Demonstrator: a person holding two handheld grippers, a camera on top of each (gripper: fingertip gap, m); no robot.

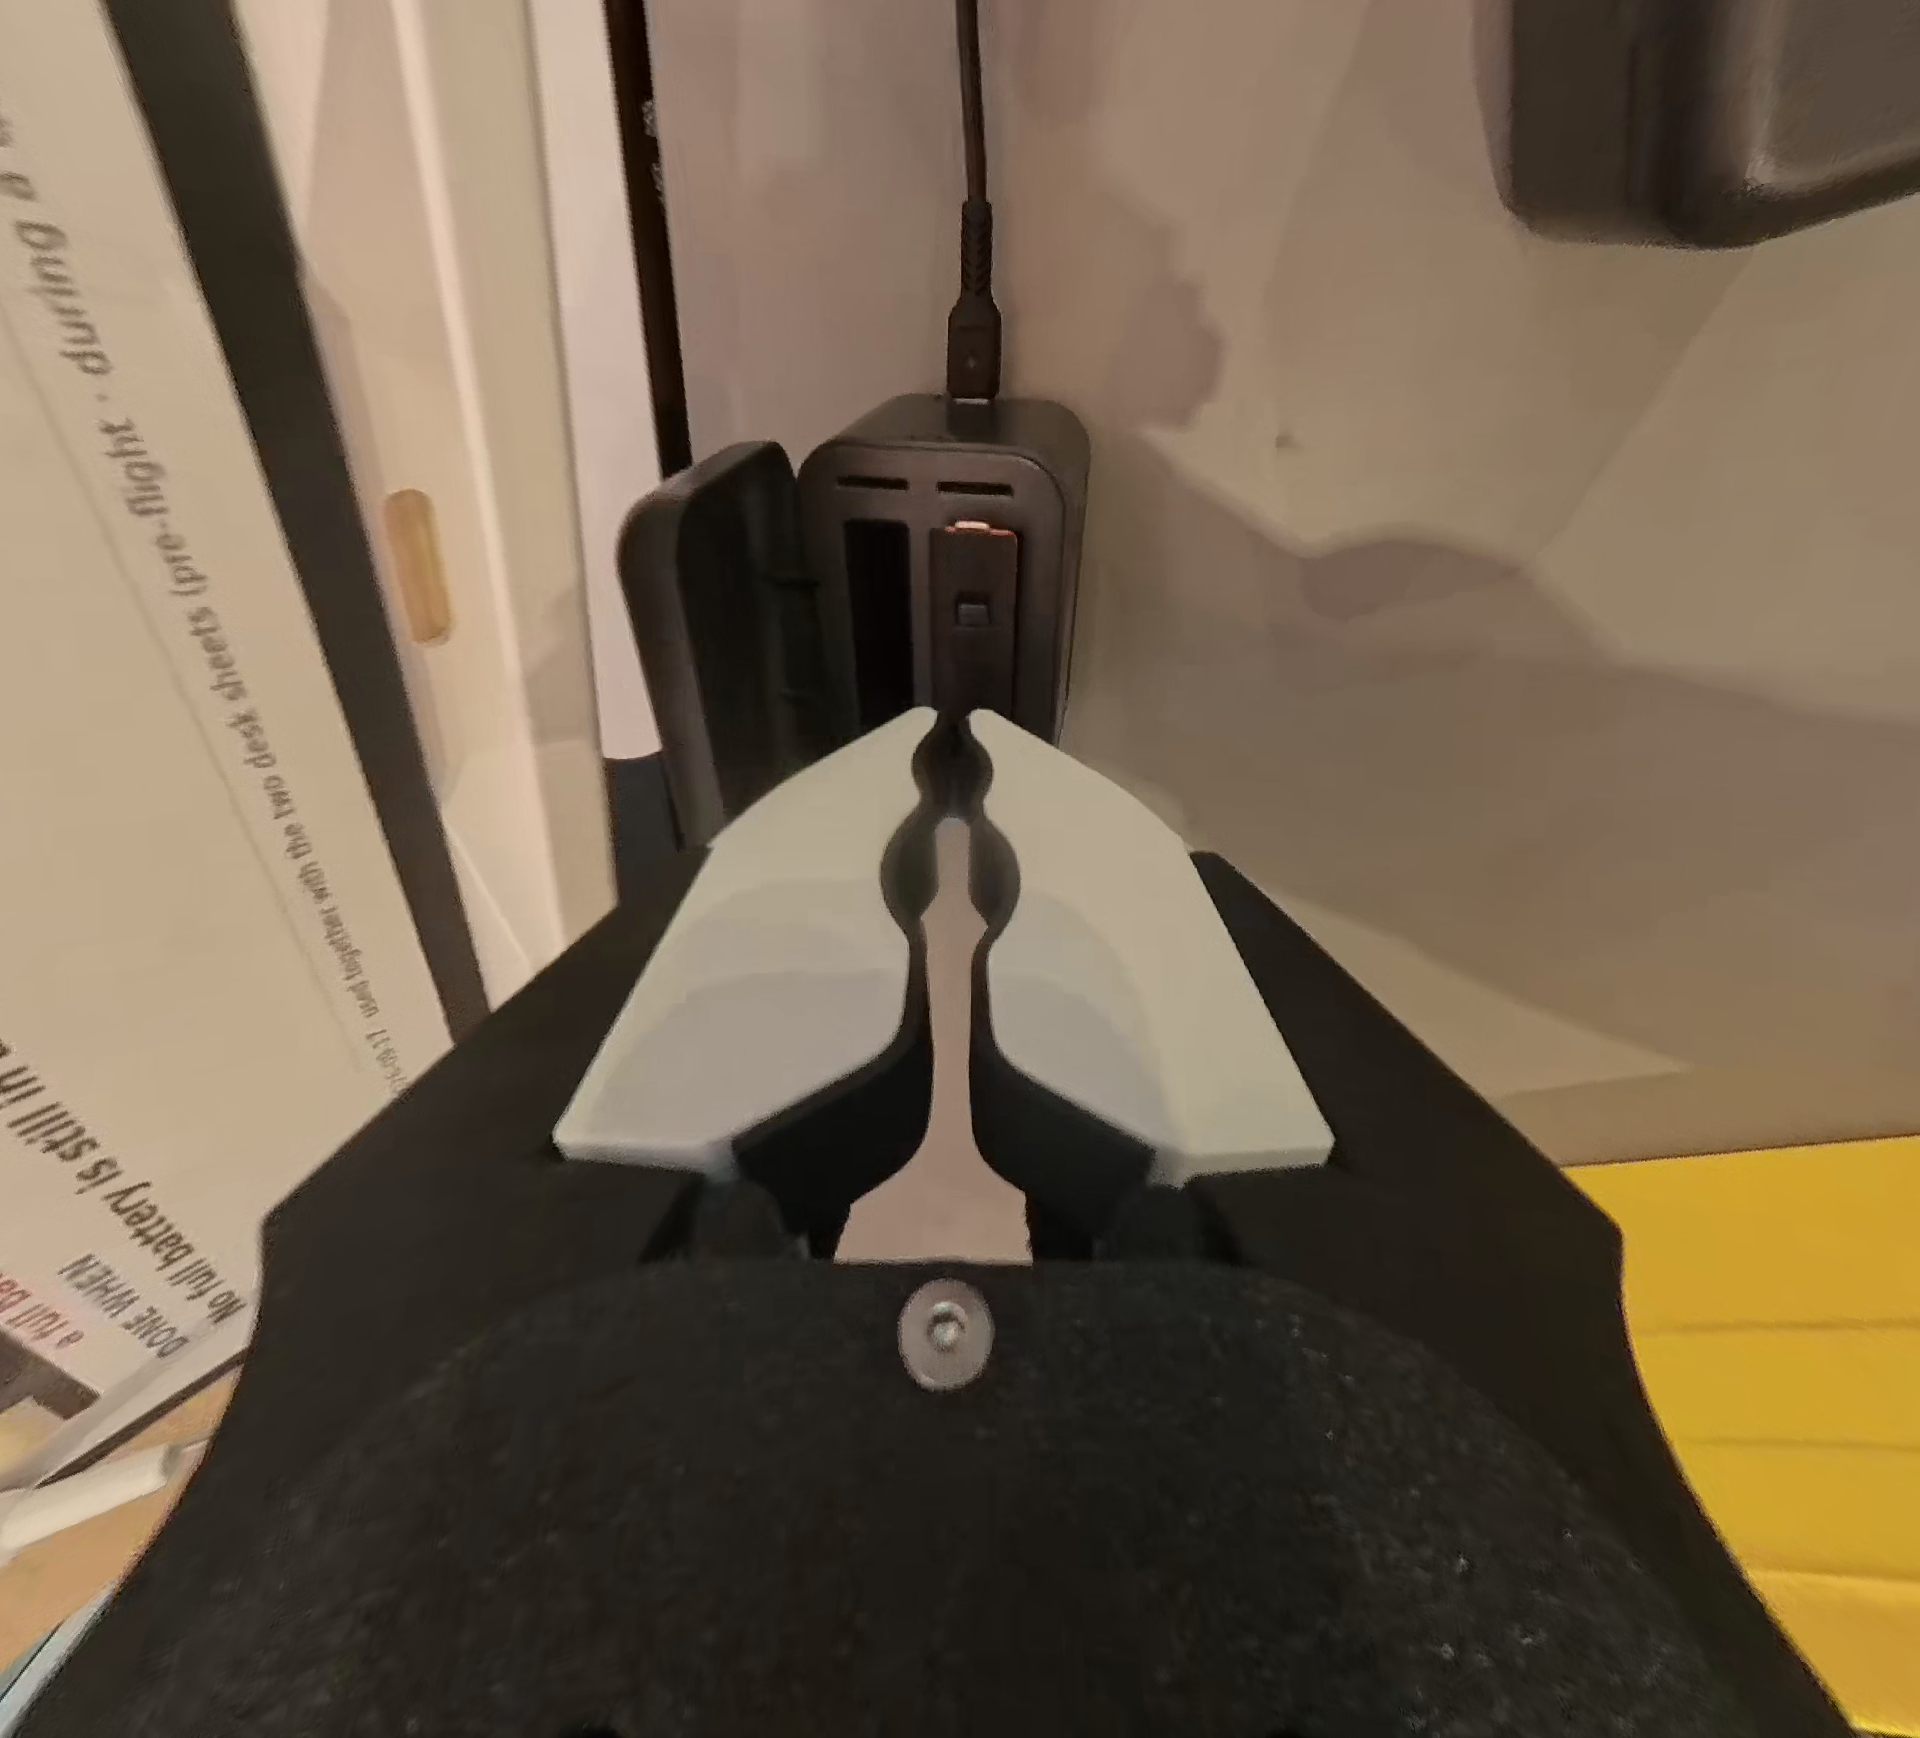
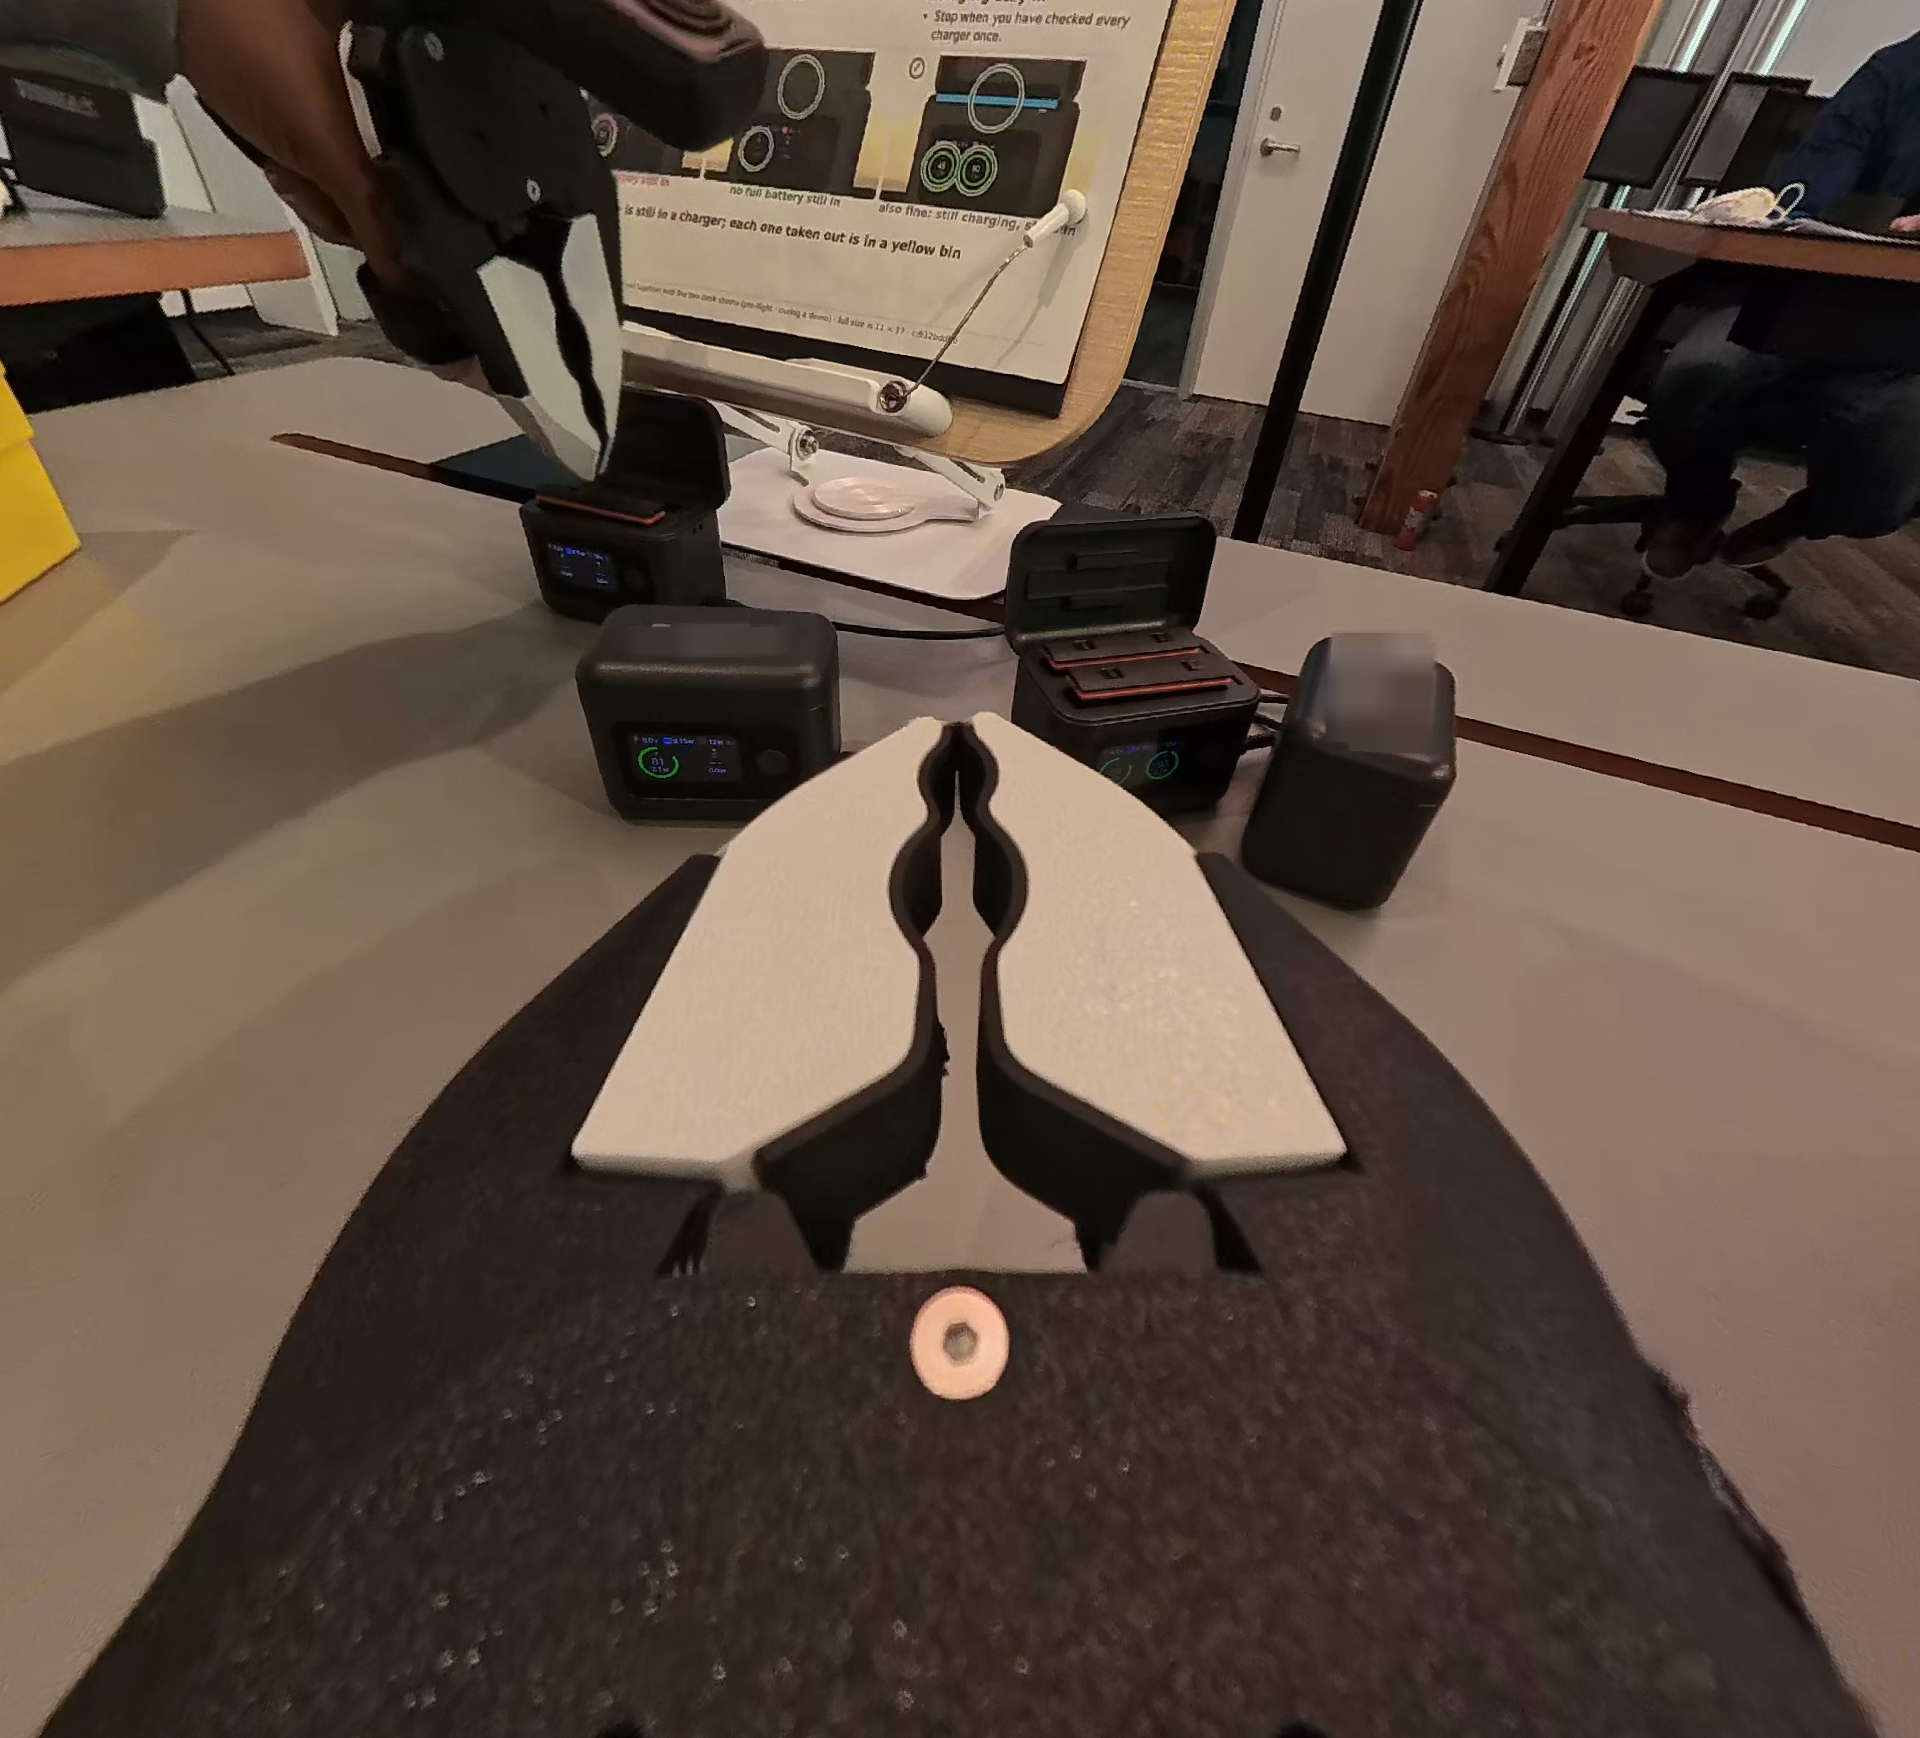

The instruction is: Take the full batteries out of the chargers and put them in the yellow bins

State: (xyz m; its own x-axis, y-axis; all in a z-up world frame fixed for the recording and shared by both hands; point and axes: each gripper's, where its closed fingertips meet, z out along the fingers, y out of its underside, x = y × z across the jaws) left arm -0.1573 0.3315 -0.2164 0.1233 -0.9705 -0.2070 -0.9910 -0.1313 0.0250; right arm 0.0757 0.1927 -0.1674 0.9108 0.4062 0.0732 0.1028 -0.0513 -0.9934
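In the left wrist view I look down on an open black charger (image 1: 1039, 462) with its lid (image 1: 717, 608) swung left. Its left slot is dark and looks bare; a black battery (image 1: 971, 618) with a red edge stands in the right slot. My left gripper (image 1: 951, 724) is shut, its tips together at the battery's near end. The right wrist view shows it (image 2: 587, 452) tip-down on that battery (image 2: 603, 506), which sticks up out of the far charger (image 2: 623, 561). My right gripper (image 2: 958, 732) is shut, with nothing between its pads, above the table.
A closed charger (image 2: 707, 722) with a lit display, an open charger (image 2: 1132, 732) with two batteries (image 2: 1132, 665) and a closed black box (image 2: 1351, 774) stand near my right gripper. A yellow bin (image 1: 1766, 1325) lies low right. An instruction board (image 2: 883, 78) stands behind. A cable (image 1: 971, 182) plugs into the far charger. There is about 30 cm between the tips of the two grippers. The open black charger (image 1: 1039, 462) sits 5 cm or so from the ends of my left fingers.
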